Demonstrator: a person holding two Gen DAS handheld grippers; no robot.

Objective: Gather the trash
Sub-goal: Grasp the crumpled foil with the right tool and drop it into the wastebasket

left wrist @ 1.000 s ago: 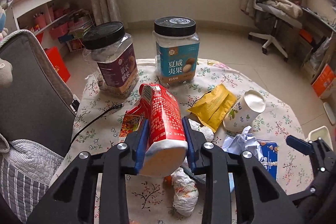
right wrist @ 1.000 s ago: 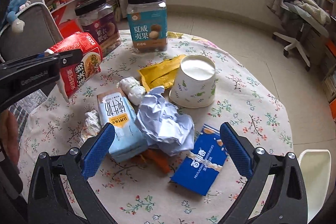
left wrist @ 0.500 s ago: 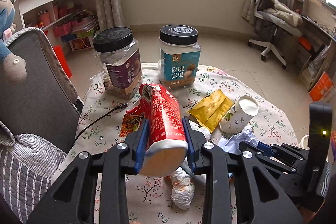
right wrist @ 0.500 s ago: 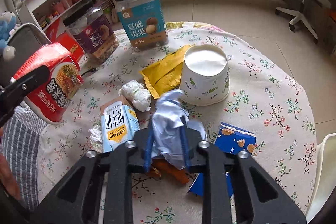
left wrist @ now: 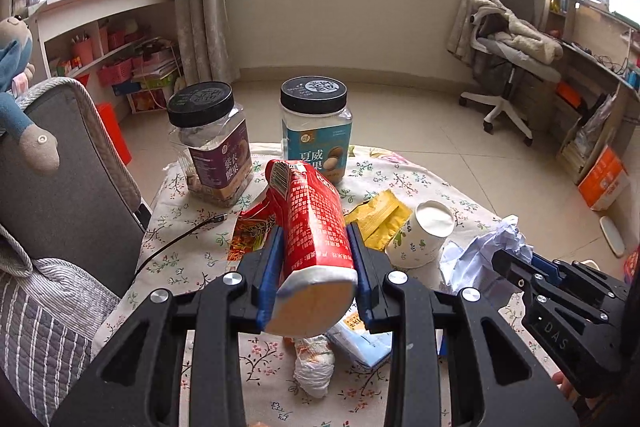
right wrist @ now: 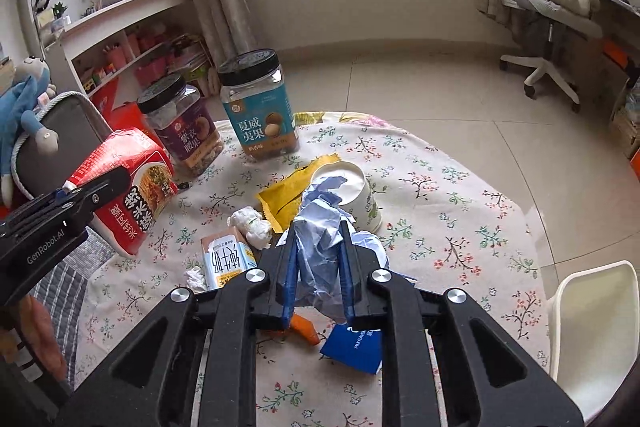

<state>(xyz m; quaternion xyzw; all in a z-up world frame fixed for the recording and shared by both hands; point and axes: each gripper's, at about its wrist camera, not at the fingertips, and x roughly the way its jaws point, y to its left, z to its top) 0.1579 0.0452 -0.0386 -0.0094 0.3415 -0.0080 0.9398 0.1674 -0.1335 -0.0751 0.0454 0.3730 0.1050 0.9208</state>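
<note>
My left gripper (left wrist: 316, 267) is shut on a red noodle cup (left wrist: 312, 227), held tilted above the floral table (left wrist: 400, 183); the same cup (right wrist: 128, 187) shows at the left of the right wrist view. My right gripper (right wrist: 318, 267) is shut on a crumpled pale blue paper (right wrist: 324, 227), lifted off the table; that paper (left wrist: 480, 251) shows at the right in the left wrist view. On the table lie a white paper cup (right wrist: 356, 187), a yellow wrapper (right wrist: 288, 191), a milk carton (right wrist: 226, 259), white tissue wads (right wrist: 252, 223) and a blue packet (right wrist: 352, 347).
Two black-lidded snack jars (left wrist: 316, 131) (left wrist: 212, 139) stand at the table's far side. A grey chair back (left wrist: 68, 163) is at the left, a black cable (left wrist: 180, 239) beside it. A white bin rim (right wrist: 592, 323) sits right of the table. An office chair (left wrist: 508, 67) stands far right.
My right gripper shut on the crumpled blue paper and lifted it off the table. Both grippers have risen, the left one still holding the red cup.
</note>
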